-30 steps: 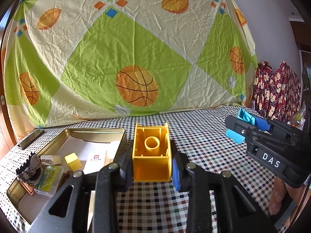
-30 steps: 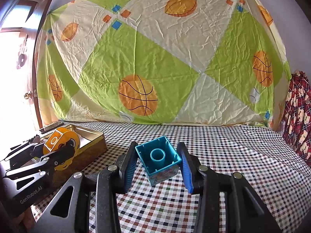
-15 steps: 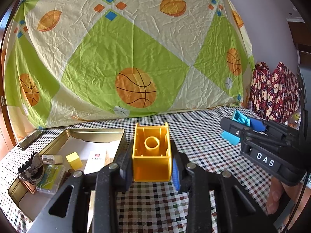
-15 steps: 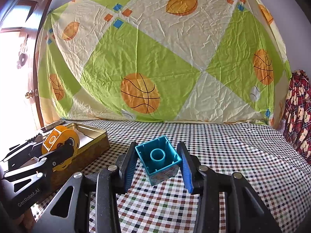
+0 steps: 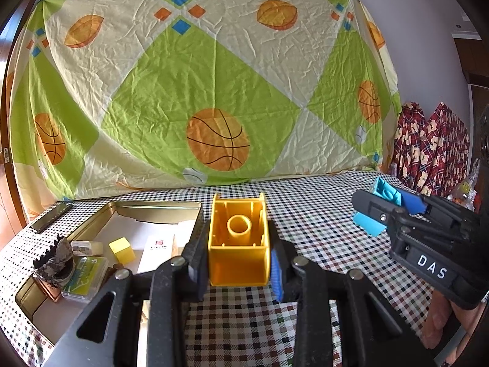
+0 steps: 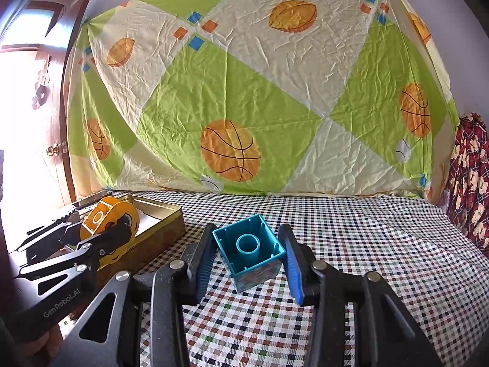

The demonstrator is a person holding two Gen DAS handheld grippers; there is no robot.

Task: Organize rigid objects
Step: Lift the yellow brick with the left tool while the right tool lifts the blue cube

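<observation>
A yellow hollow block [image 5: 237, 263] sits between the pads of my left gripper [image 5: 237, 240], which is shut on it, open side facing the camera, above the checkered tablecloth [image 5: 321, 244]. My right gripper [image 6: 248, 240] is shut on a blue hollow block [image 6: 249, 252], turned cornerwise so its corners meet the pads. In the left wrist view the right gripper [image 5: 379, 211] hangs to the right with the blue block [image 5: 385, 190]. In the right wrist view the left gripper [image 6: 101, 227] holds the yellow block [image 6: 105, 215] over the tin.
A gold tin tray [image 5: 152, 205] at the left holds a small yellow cube [image 5: 122, 249], a white card, a green box and a dark toothed clip. A phone [image 5: 50, 217] lies behind it. A basketball-print sheet hangs at the back; red patterned cloth [image 5: 428, 146] is at the right.
</observation>
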